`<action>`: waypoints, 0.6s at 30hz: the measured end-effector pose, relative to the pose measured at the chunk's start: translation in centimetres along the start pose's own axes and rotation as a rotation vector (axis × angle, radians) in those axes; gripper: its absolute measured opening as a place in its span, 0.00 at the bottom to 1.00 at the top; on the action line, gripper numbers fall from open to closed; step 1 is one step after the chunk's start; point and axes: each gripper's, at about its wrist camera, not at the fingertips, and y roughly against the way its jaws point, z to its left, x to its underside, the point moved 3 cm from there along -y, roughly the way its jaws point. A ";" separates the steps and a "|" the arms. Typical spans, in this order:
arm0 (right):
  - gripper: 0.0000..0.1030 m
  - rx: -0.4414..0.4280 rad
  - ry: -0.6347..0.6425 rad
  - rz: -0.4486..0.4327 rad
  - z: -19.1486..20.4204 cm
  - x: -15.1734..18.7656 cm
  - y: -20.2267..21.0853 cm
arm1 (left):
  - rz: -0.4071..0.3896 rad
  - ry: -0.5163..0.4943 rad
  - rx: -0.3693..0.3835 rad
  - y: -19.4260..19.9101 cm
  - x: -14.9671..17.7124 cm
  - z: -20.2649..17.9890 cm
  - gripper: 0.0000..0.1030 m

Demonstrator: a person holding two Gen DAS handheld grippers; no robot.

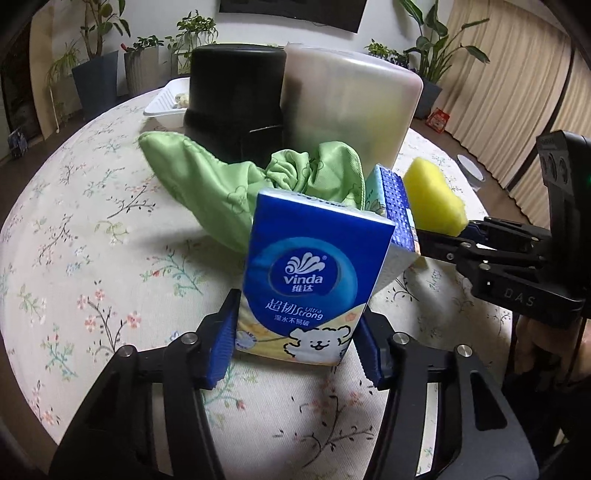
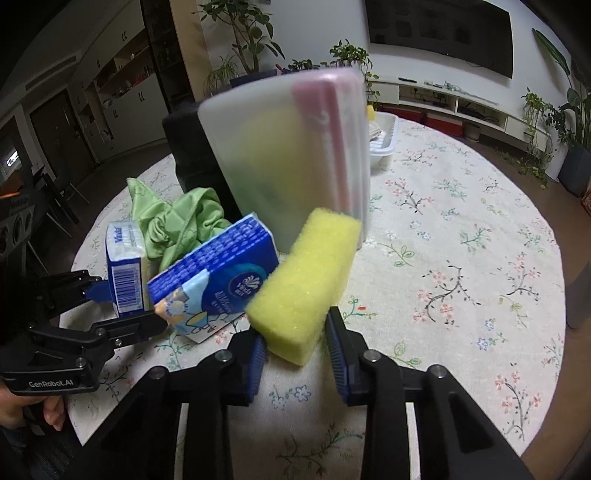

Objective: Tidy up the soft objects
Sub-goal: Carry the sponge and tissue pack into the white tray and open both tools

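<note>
Your left hand-held gripper was clamped on the upright tissue pack, and your right hand-held gripper on the yellow sponge (both just above the bench); lifting them straight and unhurried suited such squashy things.

Table: we see a round top under a floral cloth filling the middle of both views.
Dish: a white tray sits at upper left in the left view.
Black container: we find a dark canister at upper centre.
Plants: potted greenery lines the top.
Screen: a dark wall television hangs at upper right in the right view.
Curtains: we note beige drapes at right.
</note>
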 end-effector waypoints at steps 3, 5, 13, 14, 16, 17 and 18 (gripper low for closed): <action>0.32 -0.001 -0.001 -0.007 0.1 0.3 0.9 | -0.009 0.022 0.006 0.6 0.4 0.5 0.52; 0.32 -0.001 -0.001 -0.007 0.2 0.6 1.2 | -0.016 0.037 0.011 1.1 0.6 0.7 0.52; 0.32 0.010 0.003 -0.015 0.1 1.4 3.2 | -0.043 0.062 0.039 2.7 1.0 0.9 0.52; 0.32 0.011 0.004 -0.016 0.1 1.5 3.4 | -0.046 0.065 0.044 2.8 1.0 1.0 0.52; 0.32 0.015 0.004 -0.019 -0.2 1.7 4.0 | -0.051 0.069 0.049 3.2 1.1 1.1 0.52; 0.32 0.017 0.004 -0.020 -0.2 1.6 4.1 | -0.054 0.072 0.051 3.3 1.1 1.1 0.52; 0.32 0.019 0.004 -0.021 -0.4 1.6 4.4 | -0.056 0.074 0.053 3.4 1.0 1.1 0.52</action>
